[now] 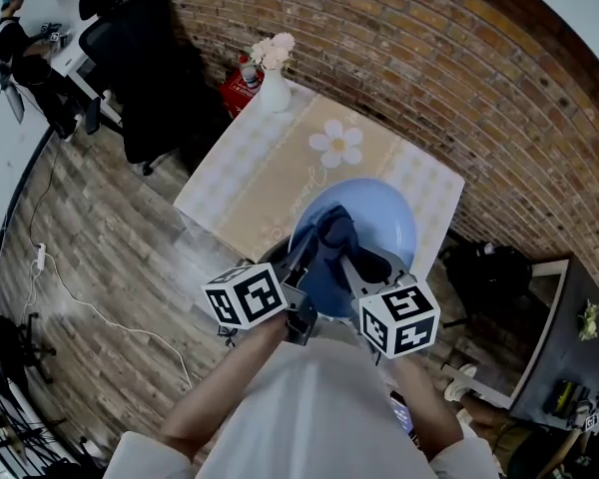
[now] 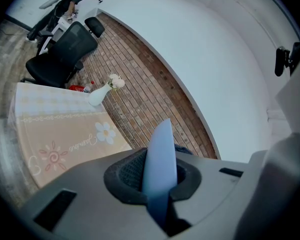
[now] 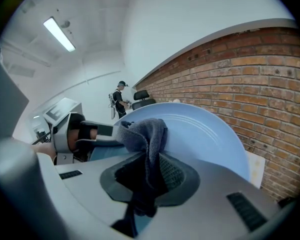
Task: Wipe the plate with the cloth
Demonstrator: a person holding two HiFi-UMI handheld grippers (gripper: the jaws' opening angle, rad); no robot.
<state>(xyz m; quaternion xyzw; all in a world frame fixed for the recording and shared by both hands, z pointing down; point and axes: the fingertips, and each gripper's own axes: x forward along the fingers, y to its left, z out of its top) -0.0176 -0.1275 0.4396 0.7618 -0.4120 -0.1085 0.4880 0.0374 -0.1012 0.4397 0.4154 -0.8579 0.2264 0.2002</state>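
Held in the air over the table's (image 1: pixel 242 183) near edge by only its rim, in the clamped left gripper (image 2: pixel 160 184), the plate (image 3: pixel 205 134) could twist loose and drop if the cloth (image 3: pixel 140 131), pinched in the right gripper (image 3: pixel 147 179), pushes hard.

Desk (image 1: pixel 265 183) top mostly open, only vase (image 1: pixel 276 90) at far corner; held plate (image 1: pixel 384 218) blocks near-right part. Brick wall (image 1: pixel 429 58) close behind, office chair (image 1: pixel 145 63) off far-left.
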